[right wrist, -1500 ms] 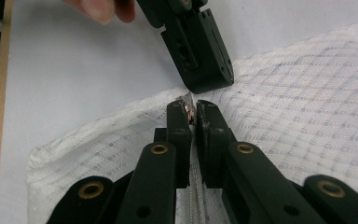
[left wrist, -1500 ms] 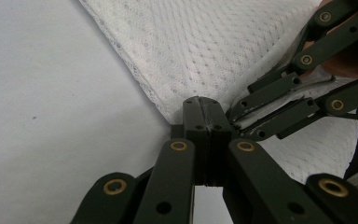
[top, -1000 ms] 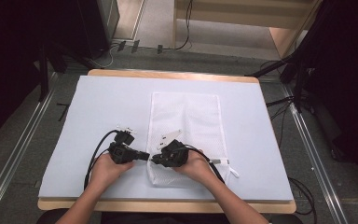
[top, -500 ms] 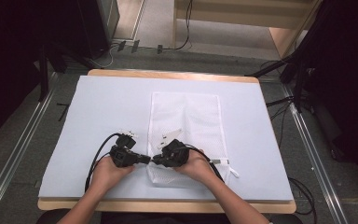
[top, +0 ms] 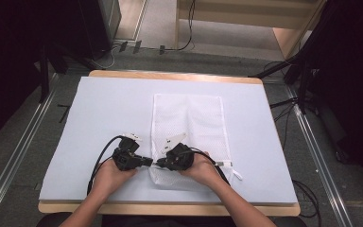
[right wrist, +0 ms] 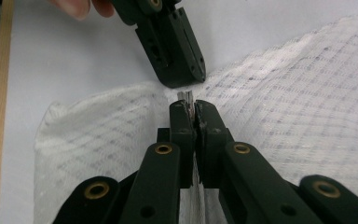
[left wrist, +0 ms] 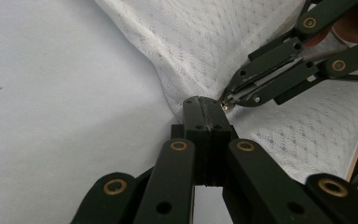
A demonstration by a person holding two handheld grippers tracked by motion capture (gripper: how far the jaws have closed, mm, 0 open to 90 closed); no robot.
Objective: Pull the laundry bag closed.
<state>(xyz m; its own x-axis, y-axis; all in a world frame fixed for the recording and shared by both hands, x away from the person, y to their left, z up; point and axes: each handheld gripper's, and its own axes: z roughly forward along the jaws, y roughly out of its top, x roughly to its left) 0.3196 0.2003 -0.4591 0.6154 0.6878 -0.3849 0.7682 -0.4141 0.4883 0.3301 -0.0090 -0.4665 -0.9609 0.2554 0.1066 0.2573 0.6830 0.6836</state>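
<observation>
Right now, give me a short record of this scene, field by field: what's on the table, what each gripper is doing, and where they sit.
surface: pale sheet over a wooden table
item: white mesh bag, lying flat, long side running away from the person
left gripper: shut on the mesh bag at its left edge, near the person's end
right gripper: shut on a small metal piece, apparently the zipper pull, at the same edge
spacing: the two gripper tips almost meet
hands: both resting low near the front of the table

Wooden-edged table (top: 170, 75) on grey floor (top: 23, 142), dark curtains (top: 9, 56) both sides.
</observation>
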